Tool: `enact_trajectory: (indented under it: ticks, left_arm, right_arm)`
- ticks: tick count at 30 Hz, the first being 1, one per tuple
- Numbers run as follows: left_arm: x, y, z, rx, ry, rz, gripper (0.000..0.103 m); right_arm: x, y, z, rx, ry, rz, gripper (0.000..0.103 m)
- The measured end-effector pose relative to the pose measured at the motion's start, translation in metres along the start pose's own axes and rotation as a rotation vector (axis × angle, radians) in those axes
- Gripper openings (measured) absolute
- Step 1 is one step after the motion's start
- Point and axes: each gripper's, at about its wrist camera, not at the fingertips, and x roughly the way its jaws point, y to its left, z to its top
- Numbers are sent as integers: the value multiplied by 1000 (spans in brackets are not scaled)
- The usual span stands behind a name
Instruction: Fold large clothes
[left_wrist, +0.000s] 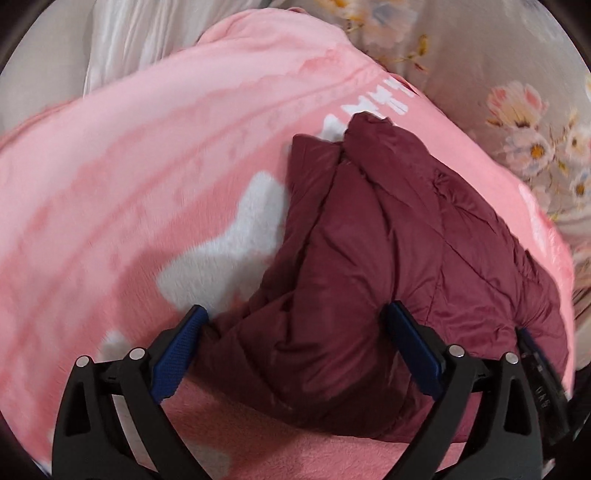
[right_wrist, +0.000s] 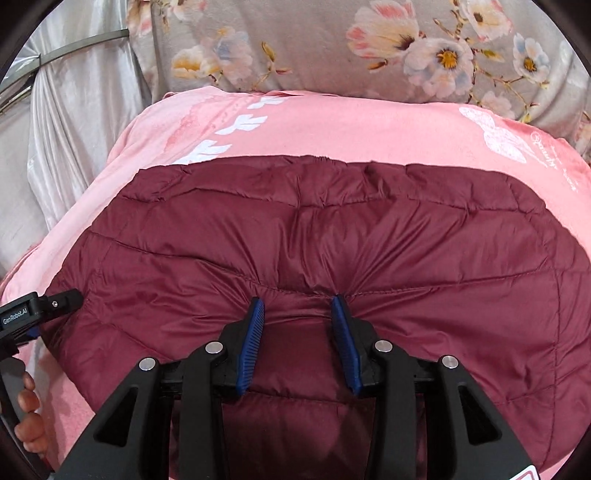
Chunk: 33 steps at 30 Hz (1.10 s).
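A maroon quilted puffer jacket (right_wrist: 314, 236) lies folded on a pink blanket (right_wrist: 332, 129). In the left wrist view the jacket (left_wrist: 388, 240) is a bunched heap, and my left gripper (left_wrist: 297, 314) is wide open with its blue pads either side of the heap's near corner. In the right wrist view my right gripper (right_wrist: 297, 306) has its jaws partly closed, pinching a raised fold of the jacket's near edge between the blue pads. The left gripper also shows at the left edge of the right wrist view (right_wrist: 44, 306), at the jacket's left side.
The pink blanket (left_wrist: 129, 184) with white prints covers the bed. A grey floral quilt (right_wrist: 332, 48) lies behind it, also visible in the left wrist view (left_wrist: 517, 129). A white satin sheet (right_wrist: 81, 110) hangs at the left. A hand (right_wrist: 29, 417) holds the left gripper's handle.
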Motion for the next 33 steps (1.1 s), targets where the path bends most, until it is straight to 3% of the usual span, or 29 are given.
enact_trajectory:
  ticks: [4, 6, 9, 13, 14, 15, 17, 21, 28, 33]
  left_arm:
    - [0, -10, -1, 9, 6, -23, 95]
    - [-1, -13, -2, 0, 9, -44, 89]
    - [-6, -18, -3, -12, 21, -84, 66]
    - [-23, -33, -4, 31, 0, -92, 22]
    - [-32, -37, -3, 48, -14, -108, 18]
    - [-37, -39, -1, 53, -25, -120, 17]
    - [-53, -43, 4, 64, -56, -146, 15]
    - [-82, -49, 12, 67, -108, -213, 14]
    - [-139, -95, 4, 198, -211, -282, 13]
    - [-169, -143, -9, 313, -245, -379, 13]
  right_arm:
    - [2, 1, -2, -7, 0, -9, 39]
    - [3, 1, -1, -7, -1, -10, 39]
    - [3, 1, -1, -2, 0, -2, 39]
    - [-2, -2, -2, 21, -6, 15, 38]
    - [-10, -4, -4, 43, -7, 22, 34]
    - [-18, -7, -6, 62, -11, 41, 32]
    - [-38, -9, -17, 75, -9, 82, 15]
    - [-54, -12, -41, 82, 33, 110, 3]
    - [-42, -10, -51, 130, 69, 166, 2]
    - [-32, -14, -48, 170, 90, 246, 2]
